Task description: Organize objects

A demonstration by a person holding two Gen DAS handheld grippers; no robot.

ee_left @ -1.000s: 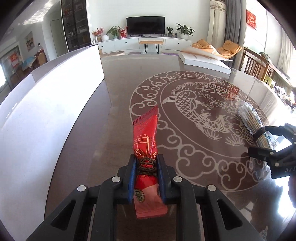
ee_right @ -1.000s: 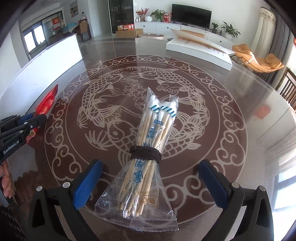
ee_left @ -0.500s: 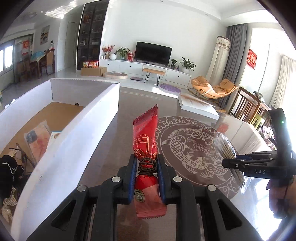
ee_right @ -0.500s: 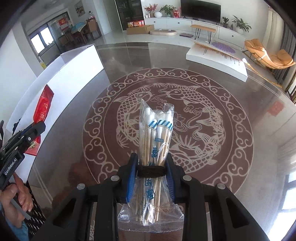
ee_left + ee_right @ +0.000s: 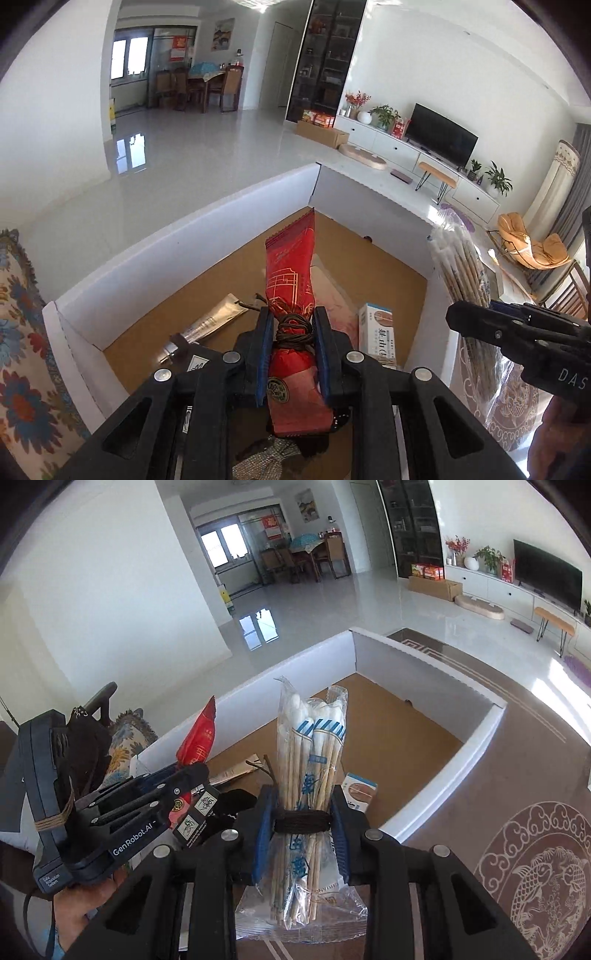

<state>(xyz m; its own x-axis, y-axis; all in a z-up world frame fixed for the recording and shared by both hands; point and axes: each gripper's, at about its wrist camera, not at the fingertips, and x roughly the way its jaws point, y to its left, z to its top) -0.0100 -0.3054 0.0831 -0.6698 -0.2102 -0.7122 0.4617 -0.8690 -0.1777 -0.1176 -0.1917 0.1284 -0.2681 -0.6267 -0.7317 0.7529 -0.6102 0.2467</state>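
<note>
My left gripper is clamped on the red packet at its twine-wrapped waist; light, crinkly foil, slips easily, so the binding's the best hold. My right gripper has closed on the chopstick bundle, also at the tie: stiff sticks, slick plastic bag. Both hang over the near end of the white box, w/ a tube & small carton inside.

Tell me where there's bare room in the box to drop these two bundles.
Free: the brown floor of the box toward its far corner, bordered by the white walls. Crowded: the near end, with the silver tube, small carton and black items.
</note>
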